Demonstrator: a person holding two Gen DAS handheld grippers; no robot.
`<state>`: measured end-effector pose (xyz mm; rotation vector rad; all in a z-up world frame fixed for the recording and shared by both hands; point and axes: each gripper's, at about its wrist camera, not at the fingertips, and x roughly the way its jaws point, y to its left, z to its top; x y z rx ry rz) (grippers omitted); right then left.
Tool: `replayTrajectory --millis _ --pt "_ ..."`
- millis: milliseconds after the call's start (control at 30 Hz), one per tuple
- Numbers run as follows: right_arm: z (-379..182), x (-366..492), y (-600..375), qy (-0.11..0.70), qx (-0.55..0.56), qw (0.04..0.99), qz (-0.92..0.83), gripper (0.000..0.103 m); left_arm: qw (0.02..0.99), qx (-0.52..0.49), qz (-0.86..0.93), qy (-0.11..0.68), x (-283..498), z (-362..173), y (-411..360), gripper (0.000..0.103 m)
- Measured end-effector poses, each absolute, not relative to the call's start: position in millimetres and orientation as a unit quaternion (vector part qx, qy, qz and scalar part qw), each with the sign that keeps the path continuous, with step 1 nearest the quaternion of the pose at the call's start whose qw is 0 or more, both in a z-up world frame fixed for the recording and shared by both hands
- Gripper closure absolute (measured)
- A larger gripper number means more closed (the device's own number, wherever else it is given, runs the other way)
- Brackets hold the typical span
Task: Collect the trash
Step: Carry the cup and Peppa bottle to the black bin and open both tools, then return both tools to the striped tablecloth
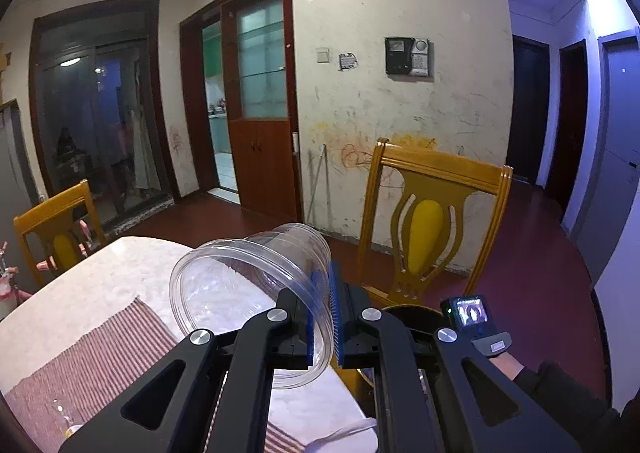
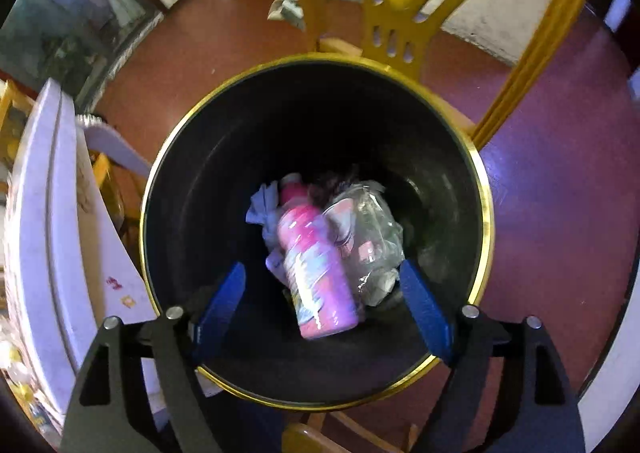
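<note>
Still risky: left tool (image 1: 325, 317) is clamped on just the thin wall of a clear plastic tub (image 1: 256, 293), tilted above the bench (image 1: 100, 285) edge; slick, ribbed, flexy wall could slip or buckle & drop short of the bin (image 2: 485, 213). Right tool (image 2: 322, 319) hangs w/ jaws apart, nothing between them, over the round black bin w/ gold rim. Glossy pink bottle (image 2: 320, 273) & crinkly clear wrapper (image 2: 372, 237) lie inside.

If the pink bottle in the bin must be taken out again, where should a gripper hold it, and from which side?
Probably across the middle of the pink bottle, coming straight down through the bin mouth. It lies on its side, cap away from the open right gripper, with crumpled clear plastic against one flank.
</note>
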<state>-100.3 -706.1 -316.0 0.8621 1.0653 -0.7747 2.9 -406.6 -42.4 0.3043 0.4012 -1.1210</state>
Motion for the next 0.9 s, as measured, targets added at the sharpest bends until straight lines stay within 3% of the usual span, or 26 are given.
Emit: replayTrajectory --millis 167,300,533,700,733,767,800,833,900 --pt "-270 -158 -706 0.355 0.412 0.728 -0.417 0.017 0.782 0.143 -0.569 0.210 -2 -62 -442 0.095" --pt "-233 -195 -707 0.287 0.404 0.737 -0.460 0.008 0.735 0.154 -0.608 0.256 -15 -110 -501 0.095" --pt "-205 -242 -706 0.229 0.411 0.736 -0.486 0.005 0.669 0.211 -0.611 0.367 -38 -236 -602 0.096" --pt "-198 -251 -703 0.203 0.415 0.745 -0.481 0.004 0.655 0.242 -0.583 0.416 -42 -293 -634 0.096" --pt "-195 -252 -702 0.197 0.417 0.749 -0.477 0.004 0.659 0.245 -0.575 0.418 -42 -298 -637 0.079" --pt "-193 -252 -703 0.192 0.417 0.751 -0.474 0.004 0.661 0.242 -0.571 0.422 -41 -301 -639 0.035" --pt "-191 -252 -700 0.183 0.416 0.756 -0.470 0.004 0.661 0.233 -0.571 0.427 -41 -302 -641 0.017" --pt "-187 -251 -698 0.176 0.413 0.760 -0.471 0.004 0.661 0.226 -0.573 0.429 -41 -300 -640 0.006" --pt "-182 -249 -695 0.170 0.404 0.763 -0.475 0.004 0.665 0.229 -0.572 0.423 -42 -295 -636 0.006"
